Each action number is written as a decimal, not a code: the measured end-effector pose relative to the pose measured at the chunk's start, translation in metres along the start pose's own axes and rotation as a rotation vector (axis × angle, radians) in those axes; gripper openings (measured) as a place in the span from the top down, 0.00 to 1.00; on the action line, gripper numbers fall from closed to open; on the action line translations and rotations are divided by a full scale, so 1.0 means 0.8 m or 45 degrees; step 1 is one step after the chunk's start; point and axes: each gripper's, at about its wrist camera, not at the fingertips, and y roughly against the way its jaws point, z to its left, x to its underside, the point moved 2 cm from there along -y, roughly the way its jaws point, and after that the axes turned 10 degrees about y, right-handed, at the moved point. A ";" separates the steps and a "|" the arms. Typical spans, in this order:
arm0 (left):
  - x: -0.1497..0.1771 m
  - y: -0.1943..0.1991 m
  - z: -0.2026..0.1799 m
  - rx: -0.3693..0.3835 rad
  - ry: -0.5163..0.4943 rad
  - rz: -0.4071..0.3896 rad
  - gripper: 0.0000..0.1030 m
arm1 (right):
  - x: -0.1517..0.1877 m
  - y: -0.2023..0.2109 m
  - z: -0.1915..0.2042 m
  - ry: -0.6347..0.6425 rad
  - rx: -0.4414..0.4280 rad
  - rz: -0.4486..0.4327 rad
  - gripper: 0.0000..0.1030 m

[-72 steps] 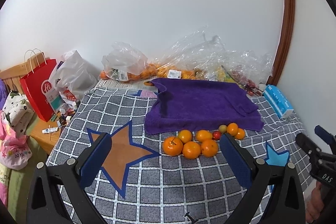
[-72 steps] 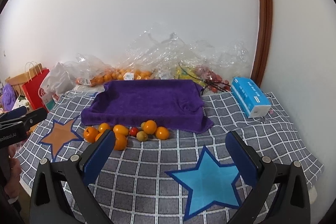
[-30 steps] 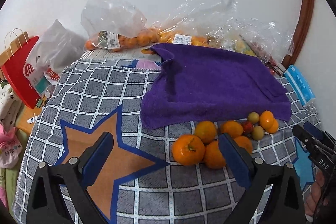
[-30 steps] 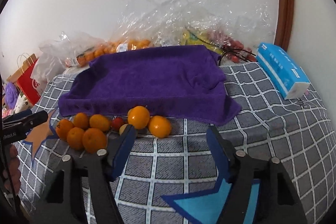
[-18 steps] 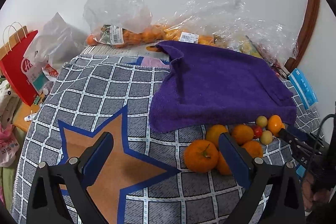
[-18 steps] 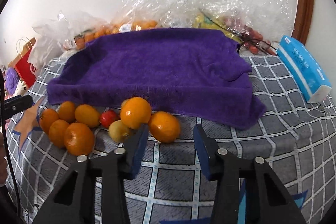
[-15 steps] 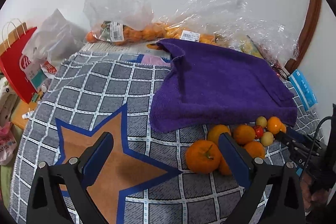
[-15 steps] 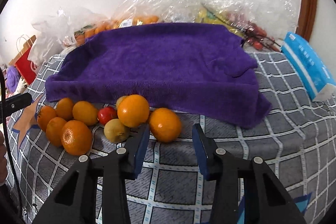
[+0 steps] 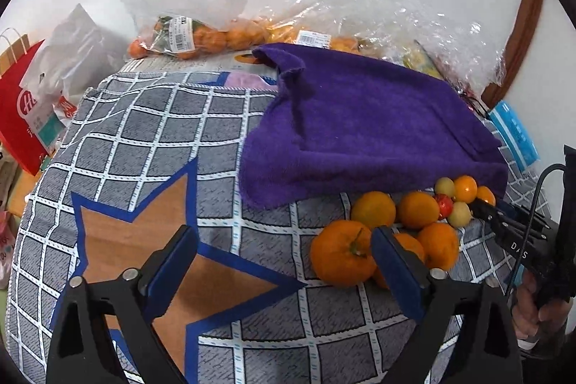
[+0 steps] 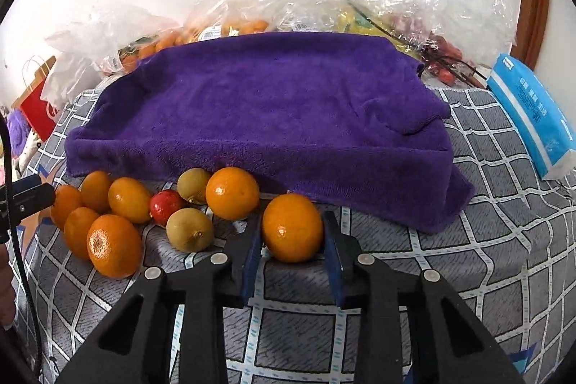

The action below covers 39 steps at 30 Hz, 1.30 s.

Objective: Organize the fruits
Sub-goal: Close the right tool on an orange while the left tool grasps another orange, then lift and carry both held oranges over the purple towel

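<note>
Left wrist view: the left gripper [image 9: 284, 258] is hovering with fingers wide apart over the checked cloth [image 9: 151, 139], a pile of fruit [image 9: 396, 225] lying at its 2 o'clock beside the purple towel [image 9: 360, 125].

Right wrist view: the right gripper [image 10: 292, 240] is closing its fingers around an orange [image 10: 292, 227], both pads touching it, at the towel's 6 o'clock edge.

Right gripper [image 10: 292, 249] low, jaws narrowed around an orange [image 10: 292, 227], left gripper [image 9: 284, 270] jaws spread wide

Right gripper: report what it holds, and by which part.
The right gripper brackets the rightmost orange at its sides, pads at or near the peel; a firm clamp cannot be told. The orange sits on the cloth.
</note>
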 end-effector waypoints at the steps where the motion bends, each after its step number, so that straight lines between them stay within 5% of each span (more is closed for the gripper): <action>1: 0.001 0.000 -0.002 0.005 -0.003 0.003 0.10 | 0.002 0.003 0.000 -0.001 -0.006 -0.007 0.69; 4: 0.003 -0.002 -0.009 0.013 -0.026 0.007 0.15 | 0.007 0.011 0.002 0.008 -0.012 -0.025 0.69; 15: 0.010 -0.009 -0.027 0.128 -0.008 0.095 0.58 | 0.020 0.029 -0.003 -0.018 -0.039 -0.068 0.69; 39: 0.013 -0.012 -0.016 0.141 0.094 0.139 0.59 | 0.030 0.036 -0.010 -0.048 -0.056 -0.079 0.69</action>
